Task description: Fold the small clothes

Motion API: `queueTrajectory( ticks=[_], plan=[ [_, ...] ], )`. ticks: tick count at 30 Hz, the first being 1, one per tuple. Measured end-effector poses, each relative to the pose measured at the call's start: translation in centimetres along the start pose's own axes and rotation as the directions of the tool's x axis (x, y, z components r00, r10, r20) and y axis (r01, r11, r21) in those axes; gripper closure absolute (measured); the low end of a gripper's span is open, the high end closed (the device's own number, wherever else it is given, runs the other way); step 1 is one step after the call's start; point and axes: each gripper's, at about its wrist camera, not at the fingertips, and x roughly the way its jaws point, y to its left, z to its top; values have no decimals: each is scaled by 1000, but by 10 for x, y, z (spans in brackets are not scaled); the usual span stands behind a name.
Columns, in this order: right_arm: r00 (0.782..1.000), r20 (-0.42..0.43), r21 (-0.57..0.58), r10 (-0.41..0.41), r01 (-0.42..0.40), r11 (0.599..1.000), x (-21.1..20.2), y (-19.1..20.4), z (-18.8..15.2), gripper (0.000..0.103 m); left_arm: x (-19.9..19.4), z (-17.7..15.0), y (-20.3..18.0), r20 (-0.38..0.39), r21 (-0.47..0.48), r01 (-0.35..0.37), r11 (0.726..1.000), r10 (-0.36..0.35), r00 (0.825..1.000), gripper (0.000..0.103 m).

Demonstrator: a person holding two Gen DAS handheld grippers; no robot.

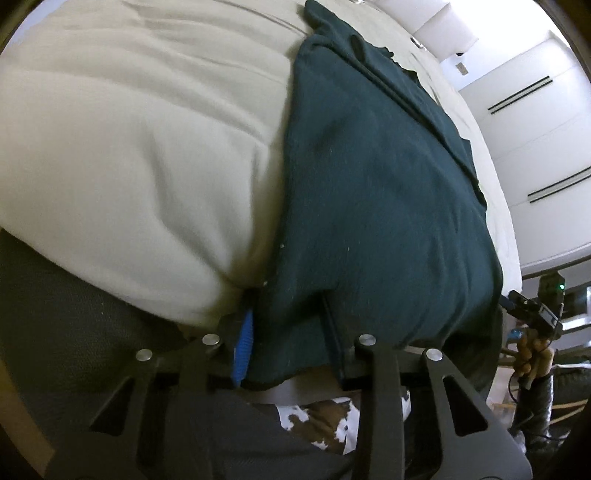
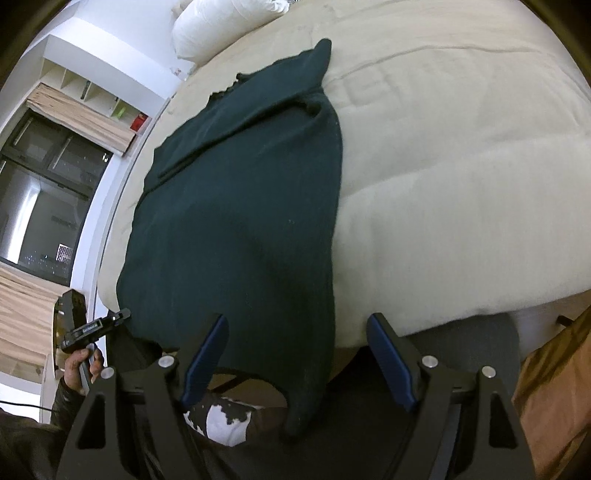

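A dark green garment (image 1: pixel 384 192) lies spread lengthwise on the cream bed cover (image 1: pixel 140 147), and its near hem hangs over the bed's front edge. My left gripper (image 1: pixel 288 343) is shut on that hem. Its blue left pad (image 1: pixel 243 347) presses the cloth's side, while the other finger is hidden in a fold. In the right wrist view the garment (image 2: pixel 240 206) fills the middle, with a hanging corner between the fingers of my right gripper (image 2: pixel 299 354). That gripper is open, its pads wide apart and not pressing the cloth. The left gripper (image 2: pixel 92 328) shows at the garment's left corner.
A white pillow (image 2: pixel 221 22) lies at the head of the bed. A dark window (image 2: pixel 37 184) and wall shelves (image 2: pixel 85 88) are to the left. A brown-and-white patterned fabric (image 2: pixel 221 417) sits below the bed edge, and orange-brown cloth (image 2: pixel 554 387) is at the right.
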Motion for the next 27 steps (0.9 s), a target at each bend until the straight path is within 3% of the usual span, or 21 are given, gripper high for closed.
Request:
queueTrajectory(
  ticks=[9,17,20,24,27],
  plan=[
    [997,-77,-3,-33,33,999,12,-1,-1,27,18,7,-4,-59,35,3,999,-1,998,73],
    [966,-202,-108,-159,139,984,38,17,3,36,27,2,-11,-81,83,-8,997,14,997,96],
    [945,-248,-133,-213,185,974,44,19,1,49,28,2,-14,-76,103,-12,995,20,997,97],
    [928,-299,-140,-224,190,972,50,21,-6,90,26,-1,-17,-79,135,-1,991,12,997,98],
    [933,-310,-129,-185,151,980,51,24,-14,93,20,-3,-19,-84,157,14,988,-1,996,98]
  ],
)
